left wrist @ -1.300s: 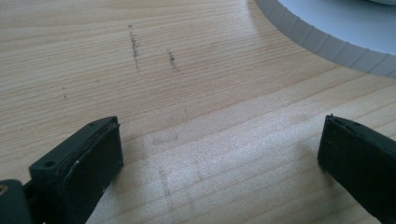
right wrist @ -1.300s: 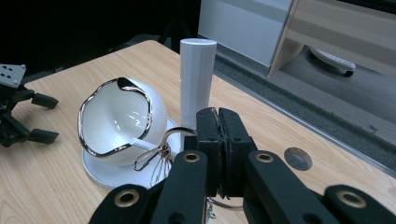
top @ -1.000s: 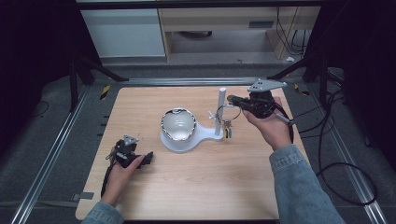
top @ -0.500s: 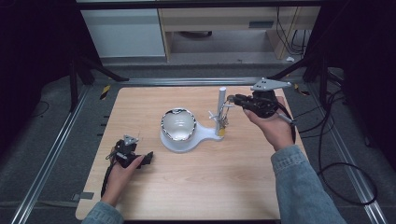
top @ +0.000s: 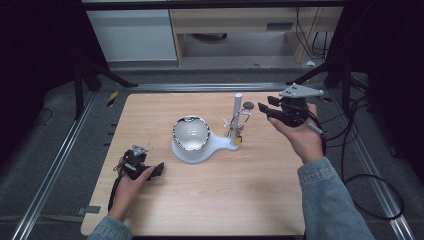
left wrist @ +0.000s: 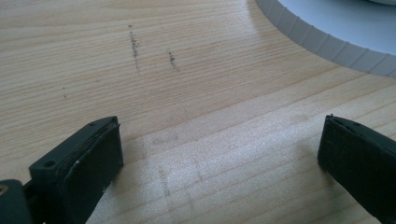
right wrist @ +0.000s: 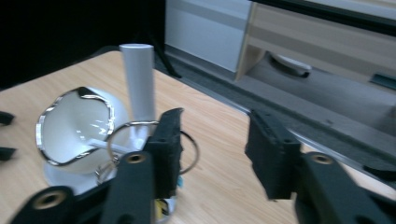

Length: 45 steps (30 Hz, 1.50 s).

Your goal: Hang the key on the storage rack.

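While the right claw [top: 263,109] is hovering with its jaws spread and nothing between them just to the right of the white post [top: 237,116], the step in hand looks like the approach to the key ring [right wrist: 152,145] hanging on that post's side arms. In the right gripper view the metal ring is showing partly behind the claw's near jaw, apart from both pads as far as I can tell, with a small yellow tag below it. The post is rising from the white stand [top: 220,146], whose round end is carrying a chrome-rimmed bowl [top: 190,133] to the left of the post. The left claw [top: 159,168] is resting low on the desk [top: 240,200], well to the left of the post and in front of it, released and empty. Next, I judge, the right claw needs to be bringing its jaws around the ring's wire before pinching, then lifting it clear of the arm.
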Tool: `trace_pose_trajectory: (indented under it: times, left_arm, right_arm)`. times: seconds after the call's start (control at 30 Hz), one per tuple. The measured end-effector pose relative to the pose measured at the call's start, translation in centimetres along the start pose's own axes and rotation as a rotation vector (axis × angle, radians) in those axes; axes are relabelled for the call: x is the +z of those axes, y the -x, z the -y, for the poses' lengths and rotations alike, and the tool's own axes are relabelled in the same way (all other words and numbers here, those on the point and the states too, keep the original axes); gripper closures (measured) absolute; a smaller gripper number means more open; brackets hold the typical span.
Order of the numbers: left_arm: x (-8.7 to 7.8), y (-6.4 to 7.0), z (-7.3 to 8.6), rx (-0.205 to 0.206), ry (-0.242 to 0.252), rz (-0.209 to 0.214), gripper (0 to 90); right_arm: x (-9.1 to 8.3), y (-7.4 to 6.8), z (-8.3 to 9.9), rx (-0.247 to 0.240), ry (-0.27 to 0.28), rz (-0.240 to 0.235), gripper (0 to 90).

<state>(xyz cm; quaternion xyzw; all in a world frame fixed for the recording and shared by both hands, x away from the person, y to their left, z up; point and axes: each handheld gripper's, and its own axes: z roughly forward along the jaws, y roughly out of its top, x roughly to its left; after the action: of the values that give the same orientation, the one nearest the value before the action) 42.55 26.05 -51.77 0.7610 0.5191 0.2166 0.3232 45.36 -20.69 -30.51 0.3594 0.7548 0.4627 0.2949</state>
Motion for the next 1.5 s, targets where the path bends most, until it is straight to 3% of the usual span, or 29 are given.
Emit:
trace_pose_trajectory:
  times: [0.3, 0.47, 0.6, 0.83, 1.5]
  left_arm:
    - [0.0, 0.0, 0.0, 0.0, 0.0, 0.0, 0.0]
    - [0.0, 0.0, 0.0, -0.001, 0.0, 0.001, 0.0]
    - [0.0, 0.0, 0.0, -0.001, 0.0, 0.001, 0.0]
    - [0.0, 0.0, 0.0, -0.002, 0.0, 0.0, 0.0]
    - [0.0, 0.0, 0.0, -0.002, 0.0, -0.002, 0.0]
  right_arm:
    - [-0.4, 0.9, 0.8, 0.007, 0.013, 0.097, 23.0]
    - [-0.2, 1.2, 1.5, 0.026, 0.003, 0.12, 11.1]
    - [0.0, 1.3, 2.1, 0.03, -0.012, 0.127, 6.8]
    - [0.0, 1.6, 3.1, 0.039, -0.024, 0.126, 6.2]
    - [0.7, 1.6, 8.4, 0.068, -0.108, 0.145, 9.4]
